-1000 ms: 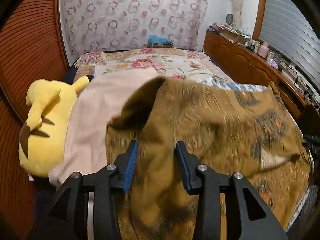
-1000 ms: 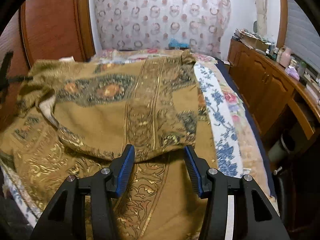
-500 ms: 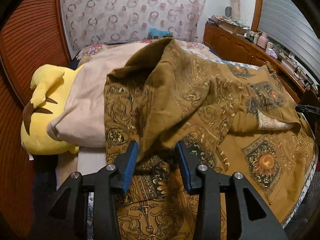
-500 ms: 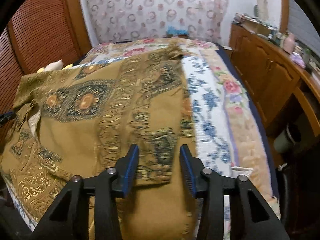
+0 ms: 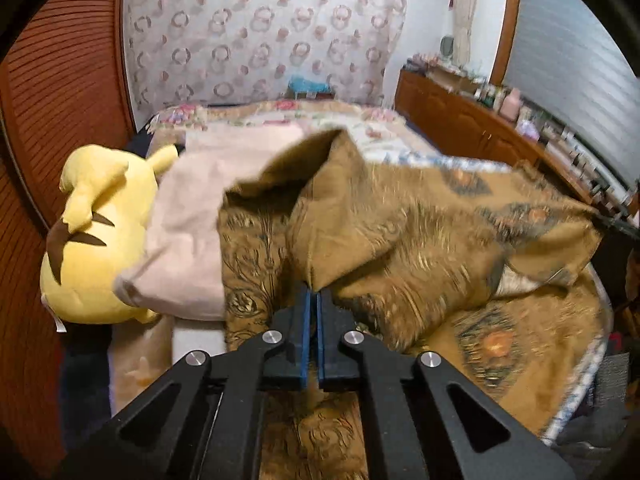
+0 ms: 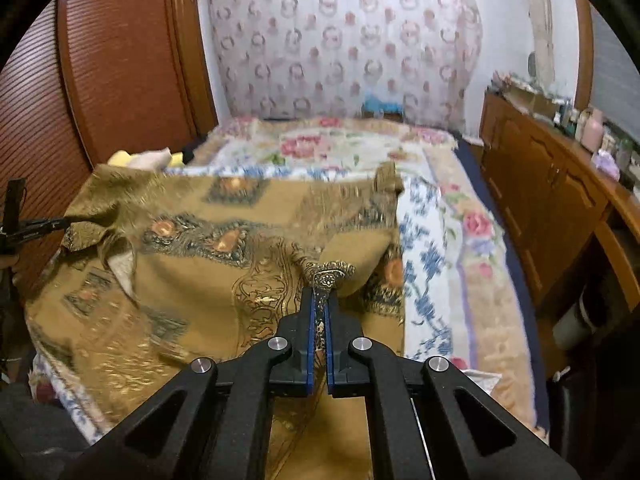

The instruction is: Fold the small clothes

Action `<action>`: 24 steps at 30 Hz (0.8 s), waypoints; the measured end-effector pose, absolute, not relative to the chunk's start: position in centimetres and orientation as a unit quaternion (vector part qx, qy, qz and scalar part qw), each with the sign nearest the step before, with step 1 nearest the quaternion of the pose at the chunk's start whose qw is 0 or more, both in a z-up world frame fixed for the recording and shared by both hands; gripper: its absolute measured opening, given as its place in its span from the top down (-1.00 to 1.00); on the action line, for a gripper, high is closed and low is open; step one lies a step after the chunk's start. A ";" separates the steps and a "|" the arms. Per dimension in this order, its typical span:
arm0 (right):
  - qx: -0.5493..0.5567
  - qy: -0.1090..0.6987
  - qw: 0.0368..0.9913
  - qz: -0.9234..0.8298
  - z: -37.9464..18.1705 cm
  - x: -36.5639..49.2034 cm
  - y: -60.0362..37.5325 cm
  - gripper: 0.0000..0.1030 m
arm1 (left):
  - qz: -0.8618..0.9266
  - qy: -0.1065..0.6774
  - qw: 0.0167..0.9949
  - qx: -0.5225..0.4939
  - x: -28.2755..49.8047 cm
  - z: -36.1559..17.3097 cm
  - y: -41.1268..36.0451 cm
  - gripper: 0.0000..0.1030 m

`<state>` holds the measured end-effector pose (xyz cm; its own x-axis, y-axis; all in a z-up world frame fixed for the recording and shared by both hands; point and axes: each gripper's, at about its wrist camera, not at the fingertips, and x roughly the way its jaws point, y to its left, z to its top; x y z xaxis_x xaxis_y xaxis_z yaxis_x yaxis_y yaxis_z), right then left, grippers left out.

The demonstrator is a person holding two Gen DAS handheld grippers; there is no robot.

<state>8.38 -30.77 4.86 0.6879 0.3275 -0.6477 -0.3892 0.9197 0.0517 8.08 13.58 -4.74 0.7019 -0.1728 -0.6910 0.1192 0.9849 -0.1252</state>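
Note:
A mustard-brown garment with gold and dark ornament [image 5: 420,232] [image 6: 208,264] lies spread over the near half of the bed. My left gripper [image 5: 313,294] is shut on a fold of its left edge and holds that fold raised off the bed. My right gripper [image 6: 319,300] is shut on a patterned border strip near the garment's right edge, lifted a little. In the right wrist view the left gripper [image 6: 68,220] appears at the far left, pinching the cloth's corner. The fabric is blurred with motion.
A yellow plush toy [image 5: 96,240] and a pale pink cloth [image 5: 200,216] lie at the left of the bed. The floral quilt [image 6: 440,240] shows to the right and behind. A wooden sideboard [image 6: 552,184] with clutter lines the right wall; a slatted wooden door [image 5: 52,92] stands left.
Both grippers went from open to shut on the garment's edge. Both have lifted their pinched cloth slightly, and the fabric has shifted and bunched.

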 end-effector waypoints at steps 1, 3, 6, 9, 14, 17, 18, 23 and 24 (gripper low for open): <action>-0.048 0.338 0.919 0.195 5.5 7.8 -30.9 0.94 | -0.080 0.373 0.924 -0.039 7.5 -4.1 13.9 0.94; -0.053 0.334 0.921 0.193 6.4 6.4 -31.4 0.94 | -0.082 0.366 0.926 -0.046 6.0 -2.8 14.6 0.94; -0.055 0.336 0.920 0.195 7.2 4.4 -32.3 0.94 | -0.087 0.363 0.926 -0.058 3.4 -2.1 15.5 0.94; -0.057 0.350 0.912 0.208 7.0 2.3 -32.7 0.94 | -0.089 0.387 0.916 -0.048 1.6 -3.4 14.8 0.94; -0.071 0.398 0.892 0.204 3.5 0.9 -32.4 0.81 | -0.083 0.410 0.907 -0.041 0.5 -6.0 14.7 0.57; -0.075 0.408 0.891 0.185 2.6 2.0 -32.7 0.54 | -0.075 0.407 0.909 -0.045 0.8 -6.1 15.1 0.30; -0.072 0.406 0.893 0.178 2.7 2.7 -32.8 0.41 | -0.073 0.403 0.911 -0.046 1.1 -5.8 15.1 0.24; -0.055 0.374 0.910 0.169 3.6 6.1 -32.5 0.21 | -0.072 0.385 0.919 -0.039 3.7 -4.8 14.8 0.22; -0.052 0.369 0.913 0.168 3.7 6.7 -32.3 0.21 | -0.062 0.382 0.922 -0.035 4.6 -4.6 14.7 0.22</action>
<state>6.68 -32.35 3.67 0.6710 0.2676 -0.6915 -0.3444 0.9384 0.0289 4.62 14.70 -4.55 0.7007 -0.1403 -0.6995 0.0875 0.9900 -0.1110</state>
